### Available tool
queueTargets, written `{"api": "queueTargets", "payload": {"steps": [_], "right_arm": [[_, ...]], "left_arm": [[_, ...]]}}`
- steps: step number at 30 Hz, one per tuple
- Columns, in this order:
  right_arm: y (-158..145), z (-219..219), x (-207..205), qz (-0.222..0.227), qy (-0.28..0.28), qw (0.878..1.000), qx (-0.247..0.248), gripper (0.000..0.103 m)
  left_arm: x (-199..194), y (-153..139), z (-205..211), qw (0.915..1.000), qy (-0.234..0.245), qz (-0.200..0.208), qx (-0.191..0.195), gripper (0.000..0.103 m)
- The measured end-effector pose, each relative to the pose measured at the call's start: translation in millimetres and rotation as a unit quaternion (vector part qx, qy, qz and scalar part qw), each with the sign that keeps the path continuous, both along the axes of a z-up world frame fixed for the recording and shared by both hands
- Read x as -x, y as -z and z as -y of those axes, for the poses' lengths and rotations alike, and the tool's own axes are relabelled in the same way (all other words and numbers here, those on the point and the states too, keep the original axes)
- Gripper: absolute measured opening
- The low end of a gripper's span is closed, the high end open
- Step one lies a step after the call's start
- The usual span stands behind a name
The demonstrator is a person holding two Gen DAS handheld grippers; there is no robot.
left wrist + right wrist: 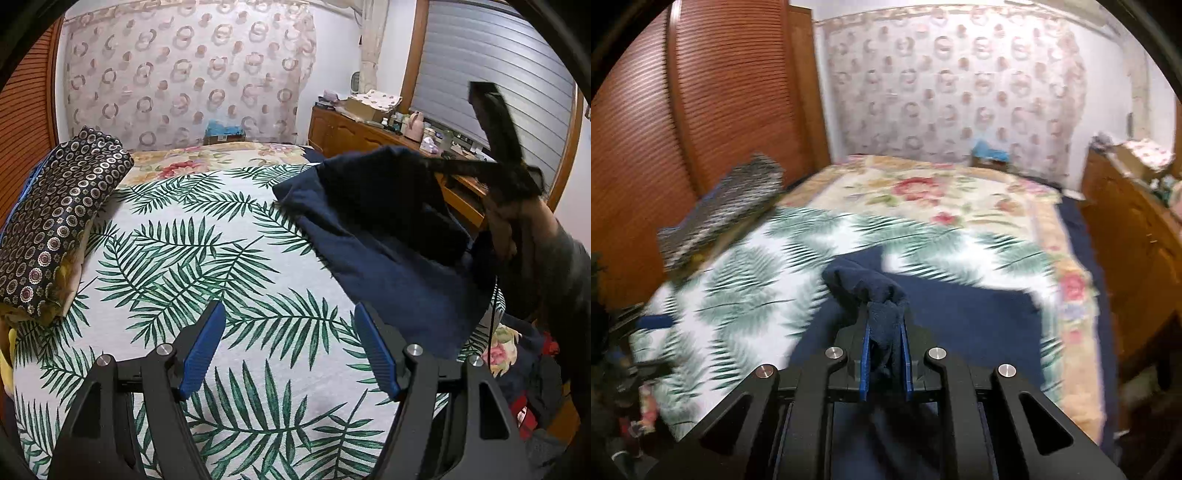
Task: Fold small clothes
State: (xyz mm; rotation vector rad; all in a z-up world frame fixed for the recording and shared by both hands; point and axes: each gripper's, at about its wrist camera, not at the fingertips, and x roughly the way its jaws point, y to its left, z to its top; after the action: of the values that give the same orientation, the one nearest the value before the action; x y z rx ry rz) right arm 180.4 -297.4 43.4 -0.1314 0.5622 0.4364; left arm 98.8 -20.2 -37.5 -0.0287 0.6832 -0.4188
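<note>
A navy garment (399,266) lies on the right side of the palm-leaf bedspread (207,258), with one edge lifted off the bed. My right gripper (885,328) is shut on a bunched fold of that navy garment (864,284) and holds it above the rest of the cloth. In the left wrist view a hand carries the right gripper (432,164) at the raised edge. My left gripper (291,347) hovers open over bare bedspread, to the near left of the garment, with nothing between its blue pads (203,350).
A folded dark cloth with a medallion print (62,221) sits on a stack at the bed's left edge. A cluttered wooden dresser (354,136) runs along the right. Loose clothes (524,373) are heaped beside the bed at the lower right. A slatted wooden wardrobe (701,92) stands at the left.
</note>
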Motion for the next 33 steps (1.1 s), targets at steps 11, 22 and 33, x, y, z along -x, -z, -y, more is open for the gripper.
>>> {"api": "queueTargets", "payload": {"steps": [11, 22, 33], "right_arm": [[0, 14, -67, -0.046, 0.129, 0.99, 0.028, 0.017], [3, 9, -56, -0.026, 0.136, 0.99, 0.025, 0.052], [36, 7, -78, -0.133, 0.11, 0.985, -0.018, 0.052]], "left_arm": [[1, 3, 0, 1.0, 0.001, -0.003, 0.001, 0.073], [0, 8, 10, 0.9999, 0.01, -0.009, -0.002, 0.073], [0, 12, 34, 0.9993, 0.031, -0.016, -0.013, 0.073]]}}
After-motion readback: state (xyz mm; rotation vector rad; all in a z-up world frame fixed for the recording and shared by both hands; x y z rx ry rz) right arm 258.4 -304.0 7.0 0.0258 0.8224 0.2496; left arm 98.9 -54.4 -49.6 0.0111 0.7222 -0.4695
